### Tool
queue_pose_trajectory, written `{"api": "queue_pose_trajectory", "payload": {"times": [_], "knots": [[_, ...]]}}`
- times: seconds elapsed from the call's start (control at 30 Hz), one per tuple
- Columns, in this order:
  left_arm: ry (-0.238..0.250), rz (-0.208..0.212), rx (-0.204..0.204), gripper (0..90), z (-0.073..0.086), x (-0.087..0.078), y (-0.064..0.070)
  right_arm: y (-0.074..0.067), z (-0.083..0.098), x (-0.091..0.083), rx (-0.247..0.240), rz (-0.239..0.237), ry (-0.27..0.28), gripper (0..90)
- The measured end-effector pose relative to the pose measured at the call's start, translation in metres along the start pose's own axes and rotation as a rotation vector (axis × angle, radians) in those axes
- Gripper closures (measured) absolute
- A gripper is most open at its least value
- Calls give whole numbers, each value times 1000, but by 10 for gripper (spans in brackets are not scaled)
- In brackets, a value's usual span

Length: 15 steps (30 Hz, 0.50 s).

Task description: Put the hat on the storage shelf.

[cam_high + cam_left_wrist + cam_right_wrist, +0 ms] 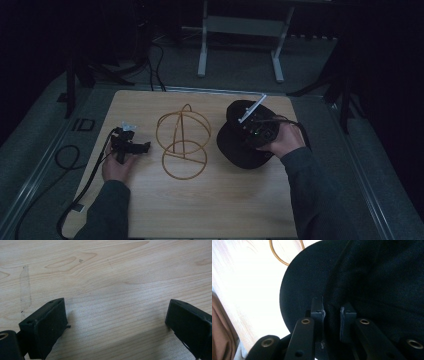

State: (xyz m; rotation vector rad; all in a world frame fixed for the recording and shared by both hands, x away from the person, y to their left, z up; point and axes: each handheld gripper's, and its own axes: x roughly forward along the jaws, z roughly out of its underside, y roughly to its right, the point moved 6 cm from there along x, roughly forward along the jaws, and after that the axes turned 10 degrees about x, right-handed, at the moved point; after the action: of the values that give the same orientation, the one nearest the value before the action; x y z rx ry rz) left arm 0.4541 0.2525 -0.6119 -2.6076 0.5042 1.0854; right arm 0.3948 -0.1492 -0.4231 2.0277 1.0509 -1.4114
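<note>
Left side of the high view: a black cable (82,187) runs off the table (240,210) edge and loops on the grey floor, partly lost in the dark. Left hand (117,167) rests on the wood, holding the left gripper (131,145) low over the table; the gripper body is small and dark there, details hard to make out. Left gripper view settles it: both jaws spread wide, nothing between them but bare wood grain, each jaw cut off at the frame's bottom edge. Centre: a gold wire stand (182,142), dome-shaped with hoops and a round base ring, stands upright on the table, apart from both grippers. Just right of it lies a black cap (235,150), brim toward the stand; much of the crown is hidden under the right gripper (250,131) and right hand (285,142). Right gripper view: jaws drawn nearly together, pinching the cap (372,280) about where brim meets crown; the fabric is so dark that the exact seam is hard to tell. An arc of the stand's ring (277,255) shows at the top, cut off by the frame. A brown blurred shape at the lower left edge cannot be identified. Room beyond the table is mostly black, with a white frame leg (202,55) visible.
</note>
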Motion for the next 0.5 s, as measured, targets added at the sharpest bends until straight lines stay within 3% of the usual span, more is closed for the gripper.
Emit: {"api": "queue_pose_trajectory", "payload": {"times": [0.13,0.5], "knots": [[0,0,0,32,0,0,0,0,-4,-6,-8,-15,9,783],[2,-1,-1,33,0,0,0,-1,-15,-24,-67,-1,25,783]]}}
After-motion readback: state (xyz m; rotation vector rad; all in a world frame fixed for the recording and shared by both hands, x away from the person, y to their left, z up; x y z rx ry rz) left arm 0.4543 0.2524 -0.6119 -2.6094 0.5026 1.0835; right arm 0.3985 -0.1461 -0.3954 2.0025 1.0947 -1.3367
